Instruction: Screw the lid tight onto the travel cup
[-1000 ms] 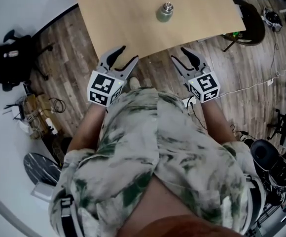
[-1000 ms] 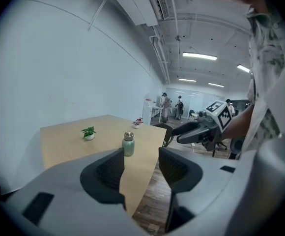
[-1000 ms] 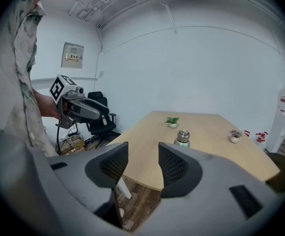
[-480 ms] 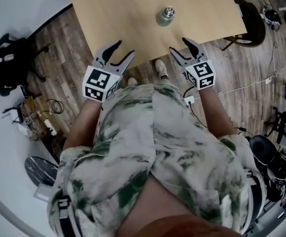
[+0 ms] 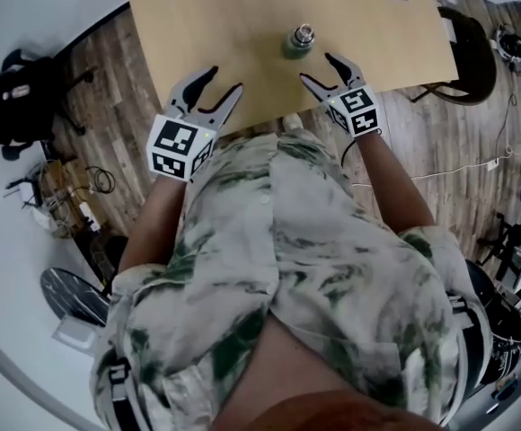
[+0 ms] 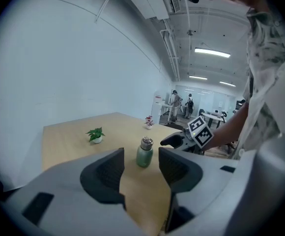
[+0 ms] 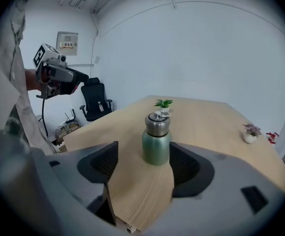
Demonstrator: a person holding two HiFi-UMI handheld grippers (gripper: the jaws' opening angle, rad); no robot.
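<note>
Facing upright travel cup (image 5: pixel 298 41) by worktop's (image 5: pixel 216 25) near edge: nearer right gripper (image 5: pixel 316 67), jaws just opened wide, nothing between.

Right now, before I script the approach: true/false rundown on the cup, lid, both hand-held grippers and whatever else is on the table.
1. The travel cup stands upright on the table. True.
2. The right hand-held gripper is shut on the cup. False: its jaws have just been opening, with nothing between them; the cup is just ahead of them.
3. The left hand-held gripper is open and empty. True.
4. The lid lies on the table beside the cup. False: it sits on top of the cup.
5. A green plant and a flowering plant also stand on the table. True.
</note>
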